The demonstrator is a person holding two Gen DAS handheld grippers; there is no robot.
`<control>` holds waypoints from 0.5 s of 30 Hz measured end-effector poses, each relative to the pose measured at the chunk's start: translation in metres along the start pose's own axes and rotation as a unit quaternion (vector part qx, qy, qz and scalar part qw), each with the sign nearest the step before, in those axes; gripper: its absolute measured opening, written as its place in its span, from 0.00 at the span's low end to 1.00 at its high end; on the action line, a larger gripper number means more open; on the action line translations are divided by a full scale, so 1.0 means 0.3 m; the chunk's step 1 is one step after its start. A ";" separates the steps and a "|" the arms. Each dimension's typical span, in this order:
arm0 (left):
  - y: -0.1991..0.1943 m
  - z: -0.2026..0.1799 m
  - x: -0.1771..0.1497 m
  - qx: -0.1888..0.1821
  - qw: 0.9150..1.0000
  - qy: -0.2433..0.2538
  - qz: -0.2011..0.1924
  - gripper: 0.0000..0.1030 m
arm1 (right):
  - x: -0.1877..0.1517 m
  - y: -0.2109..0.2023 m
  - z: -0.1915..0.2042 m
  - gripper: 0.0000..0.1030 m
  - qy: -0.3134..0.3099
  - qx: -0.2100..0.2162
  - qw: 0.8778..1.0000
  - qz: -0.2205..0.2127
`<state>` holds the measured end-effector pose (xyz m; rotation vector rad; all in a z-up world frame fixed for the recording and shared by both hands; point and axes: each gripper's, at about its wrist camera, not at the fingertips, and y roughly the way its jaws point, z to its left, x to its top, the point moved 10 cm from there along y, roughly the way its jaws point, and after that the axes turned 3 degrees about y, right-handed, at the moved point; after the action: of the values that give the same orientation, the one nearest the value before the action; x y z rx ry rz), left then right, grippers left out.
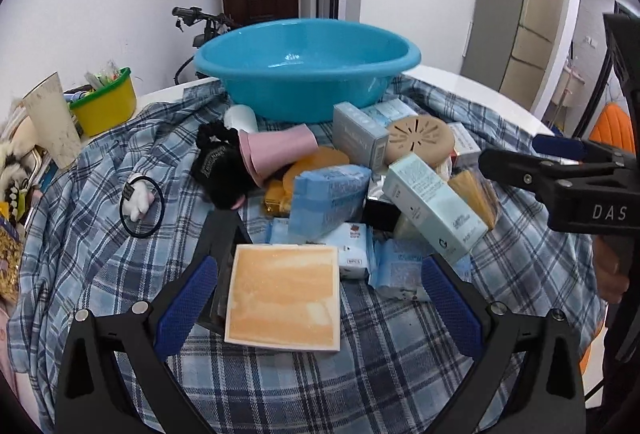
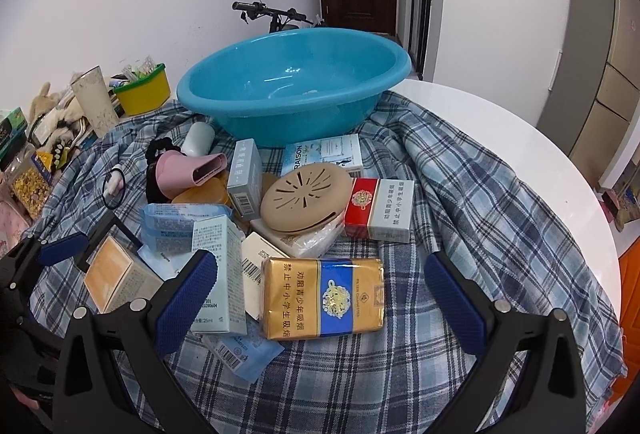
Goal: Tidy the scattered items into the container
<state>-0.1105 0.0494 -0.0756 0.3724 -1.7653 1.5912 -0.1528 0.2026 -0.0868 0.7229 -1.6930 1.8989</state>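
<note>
Item one: my left gripper (image 1: pixel 316 298), fingers spread wide and gripping nothing. The orange square box (image 1: pixel 283 301) lay flat on the plaid cloth (image 1: pixel 380 366) directly between its blue pads (image 1: pixel 185 304), touching neither that I could see.

Item two: my right gripper (image 2: pixel 320 298), fingers likewise apart and empty. The gold-and-blue cigarette pack (image 2: pixel 323 298) lay between them, nearer the left pad, apart from both.

Item three: the blue basin (image 1: pixel 308 67), upright at the far edge of the cloth behind the heap, nothing in it.

Heap, left wrist view: pink cup (image 1: pixel 276 149) on its side, black scrunchie (image 1: pixel 218 161), tall pale-green carton (image 1: pixel 434 207), blue tissue packs (image 1: pixel 328 199), tan slotted lid (image 1: pixel 420 139).

Seen only in the right wrist view: red-and-white cigarette pack (image 2: pixel 378 209) just right of the tan lid, and a "RAISON" box (image 2: pixel 322 155) touching the basin's base. Seen only in the left wrist view: a black hair tie (image 1: pixel 142 205) with a small white charm lying plainly, well left of the heap.
</note>
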 end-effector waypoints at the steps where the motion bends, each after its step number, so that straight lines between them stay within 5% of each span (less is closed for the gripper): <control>1: 0.001 -0.002 0.000 0.000 1.000 0.002 0.000 1.00 | -0.001 0.002 0.000 1.00 0.001 0.001 1.000 0.001; 4: 0.004 0.007 0.003 0.010 1.000 0.006 -0.003 0.95 | -0.002 0.005 -0.001 1.00 0.001 0.001 1.000 0.002; 6: -0.003 0.023 0.013 0.021 1.000 0.011 -0.011 0.65 | -0.001 0.007 -0.003 1.00 0.001 0.001 1.000 0.002; 8: -0.008 0.038 0.018 0.015 1.000 0.004 -0.010 0.53 | 0.000 0.008 -0.006 1.00 0.002 0.000 1.000 0.003; 15: -0.013 0.087 0.021 0.002 1.000 -0.020 -0.006 0.38 | 0.000 0.009 -0.009 1.00 0.004 0.000 1.000 0.003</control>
<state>-0.1205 0.0255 -0.0678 0.4185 -1.7872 1.5885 -0.1548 0.2049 -0.0892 0.7099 -1.6912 1.9041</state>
